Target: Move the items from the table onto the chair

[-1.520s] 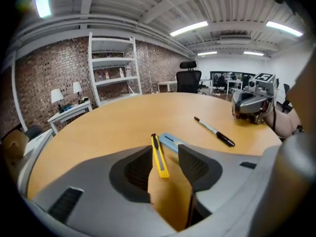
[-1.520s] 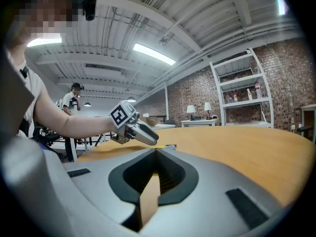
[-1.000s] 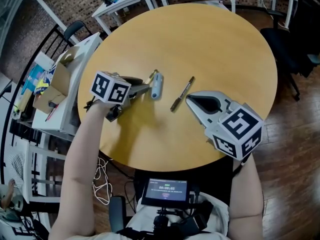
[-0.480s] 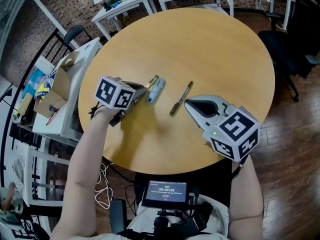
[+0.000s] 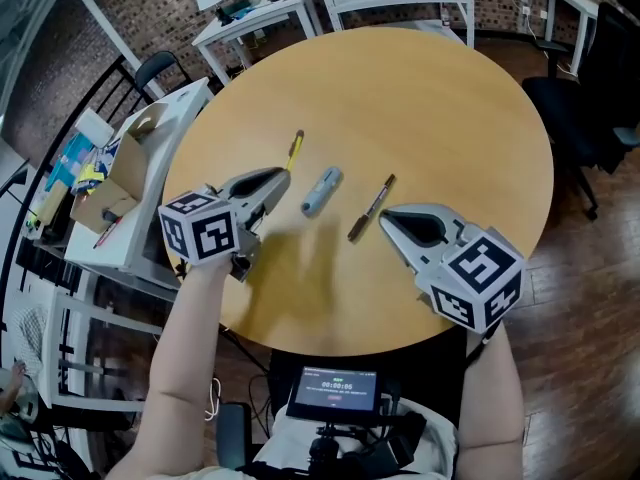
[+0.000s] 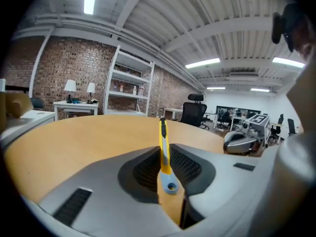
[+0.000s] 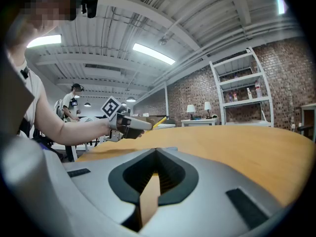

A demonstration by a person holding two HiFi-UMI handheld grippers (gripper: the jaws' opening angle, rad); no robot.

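Observation:
A yellow utility knife (image 5: 295,148) is clamped in my left gripper (image 5: 272,180), whose jaws have just been closing on it; it is lifted off the round wooden table (image 5: 450,98). In the left gripper view the knife (image 6: 162,132) stands upright between the pads, blue-grey end nearest the camera. A blue-grey marker (image 5: 321,190) and a black pen (image 5: 372,208) lie on the table between the grippers. My right gripper (image 5: 388,218) hovers near the pen, shut and holding nothing. The right gripper view shows the left gripper (image 7: 129,125) with the knife (image 7: 159,122).
A white side table with a cardboard box (image 5: 125,173) stands left of the round table. A black chair (image 5: 155,68) is behind it, a black office chair (image 5: 590,78) at the right. White desks (image 5: 250,8) stand at the back. A screen (image 5: 333,393) hangs below me.
My left gripper closed on the yellow knife, raised it off the table and drew back to the left. The marker and pen lie where they were. The right gripper kept still.

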